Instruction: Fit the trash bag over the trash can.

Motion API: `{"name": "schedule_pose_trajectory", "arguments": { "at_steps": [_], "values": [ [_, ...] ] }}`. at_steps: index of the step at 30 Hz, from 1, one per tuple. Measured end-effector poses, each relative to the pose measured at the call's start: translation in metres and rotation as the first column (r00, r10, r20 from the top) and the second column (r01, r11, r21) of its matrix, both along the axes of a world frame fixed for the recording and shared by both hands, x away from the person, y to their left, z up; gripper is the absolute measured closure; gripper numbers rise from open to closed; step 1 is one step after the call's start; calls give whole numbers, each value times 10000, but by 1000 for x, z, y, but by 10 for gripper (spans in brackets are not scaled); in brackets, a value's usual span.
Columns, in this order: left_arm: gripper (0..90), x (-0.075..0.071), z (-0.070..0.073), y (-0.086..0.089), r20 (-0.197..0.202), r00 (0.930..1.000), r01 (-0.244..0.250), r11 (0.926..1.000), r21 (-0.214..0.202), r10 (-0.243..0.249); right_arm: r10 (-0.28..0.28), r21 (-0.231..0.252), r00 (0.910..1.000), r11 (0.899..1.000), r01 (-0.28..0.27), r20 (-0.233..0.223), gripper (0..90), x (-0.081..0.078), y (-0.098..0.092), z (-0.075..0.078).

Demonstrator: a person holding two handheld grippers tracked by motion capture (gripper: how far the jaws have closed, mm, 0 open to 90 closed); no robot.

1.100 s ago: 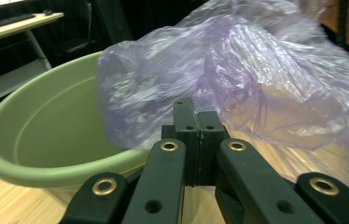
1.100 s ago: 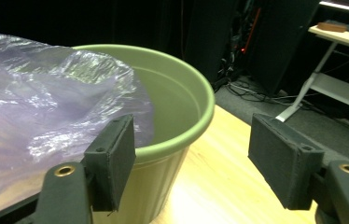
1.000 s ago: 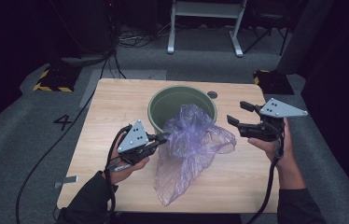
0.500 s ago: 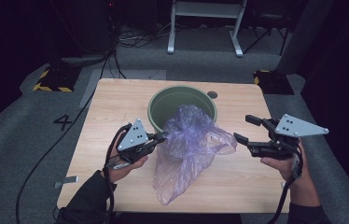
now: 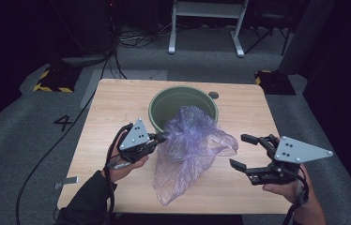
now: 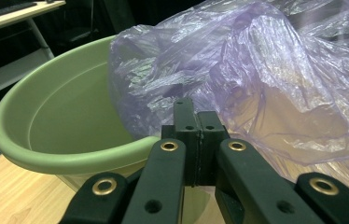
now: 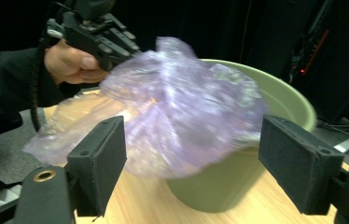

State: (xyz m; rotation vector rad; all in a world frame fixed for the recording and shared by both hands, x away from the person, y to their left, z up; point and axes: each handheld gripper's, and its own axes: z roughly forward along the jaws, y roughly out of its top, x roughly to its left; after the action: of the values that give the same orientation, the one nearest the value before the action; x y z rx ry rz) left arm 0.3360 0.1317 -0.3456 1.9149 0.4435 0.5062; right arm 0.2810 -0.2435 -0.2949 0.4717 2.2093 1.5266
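A crumpled purple plastic bag (image 5: 187,154) lies on the wooden table, its upper part leaning on the rim of a green bucket (image 5: 183,96). My left gripper (image 5: 164,137) is shut on the bag's left edge and holds it up beside the bucket. In the left gripper view the closed jaws (image 6: 198,140) pinch the bag (image 6: 266,93) in front of the bucket (image 6: 70,158). My right gripper (image 5: 238,150) is open to the right of the bag and apart from it; its jaws have just been opening, with nothing between them. The right gripper view looks past its pads (image 7: 298,158) at the bag (image 7: 182,116) and bucket (image 7: 294,112).
The wooden table (image 5: 117,108) has a small dark round hole (image 5: 213,95) behind the bucket. On the grey floor are a painted number 4 (image 5: 63,123), striped blocks (image 5: 51,80), cables and a white stand (image 5: 206,18). The right gripper hovers near the table's front right corner.
The right gripper has drawn away from the bag, rightward and toward the near edge of the table, with its jaws spread wider. The left gripper and bag have stayed put.
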Motion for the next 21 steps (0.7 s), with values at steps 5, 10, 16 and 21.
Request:
{"name": "schedule_pose_trajectory", "arguments": {
  "at_steps": [5,10,16,21],
  "values": [
    [899,1,0,1,24,10000,-86,10000,-16,86,-647,-381,9979,9972,650,86,452,5,23,-7],
    [898,6,0,10,-46,9997,-231,9994,-254,230,-1363,-656,9907,9886,1359,-27,765,28,29,-16],
    [898,19,-2,25,-285,9960,-857,9959,-294,849,-2204,-496,9749,9745,2188,-314,880,58,21,-24],
    [898,30,-4,36,-419,9910,-1275,9917,-154,1268,-2758,-600,9594,9603,2723,-597,892,77,15,-31]
  ]
}}
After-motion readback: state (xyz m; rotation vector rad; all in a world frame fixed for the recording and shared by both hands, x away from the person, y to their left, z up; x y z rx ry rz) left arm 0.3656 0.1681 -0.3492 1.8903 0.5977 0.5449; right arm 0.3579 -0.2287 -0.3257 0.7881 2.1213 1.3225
